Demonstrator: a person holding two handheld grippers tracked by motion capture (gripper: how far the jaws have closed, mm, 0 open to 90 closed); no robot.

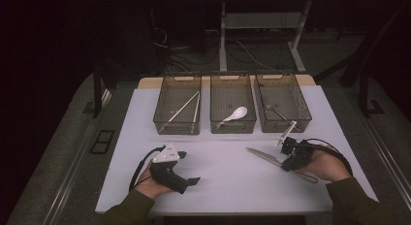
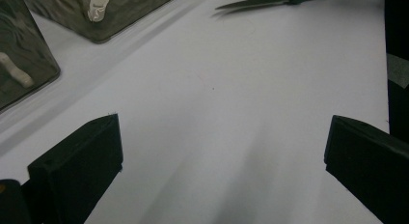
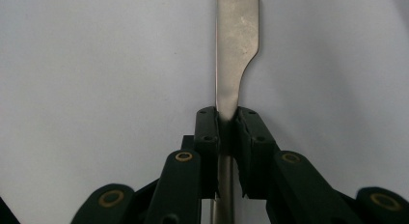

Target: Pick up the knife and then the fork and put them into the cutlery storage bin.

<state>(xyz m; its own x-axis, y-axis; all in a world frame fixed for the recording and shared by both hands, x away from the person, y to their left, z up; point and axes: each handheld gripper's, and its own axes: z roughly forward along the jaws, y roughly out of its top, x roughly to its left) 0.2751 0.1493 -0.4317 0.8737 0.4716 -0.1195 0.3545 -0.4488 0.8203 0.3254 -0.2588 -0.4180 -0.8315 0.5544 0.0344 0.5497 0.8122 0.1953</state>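
Surface (image 1: 228, 176): a white sheet, bare between the two grippers and carrying the three bins ahead of them.
Bins: three mesh baskets in a row beyond the jaws — the left basket (image 1: 165, 116) holds chopsticks (image 1: 184, 107), the middle basket (image 1: 232, 127) a white spoon (image 1: 234, 115), the right basket (image 1: 300, 116) a fork (image 1: 274, 109).
Left gripper (image 2: 222, 151): jaws spread wide and empty, hovering low over bare surface, well apart from the knife.
Right gripper (image 3: 227, 122): jaws closed on the knife at the neck, where handle narrows into blade.
Knife (image 3: 236, 45): a metal table knife, blade running straight out ahead of the right jaws, handle trailing back beneath them; in the high view it lies low over the surface, just short of the right basket.
Step in hand: judged to be lifting the knife to sort it into a bin.
Doing it well: the grip is narrow on smooth metal, so the knife may pivot — keep the squeeze firm, raise it level, clear the basket rim before tipping the blade in, and release only once it is low inside.
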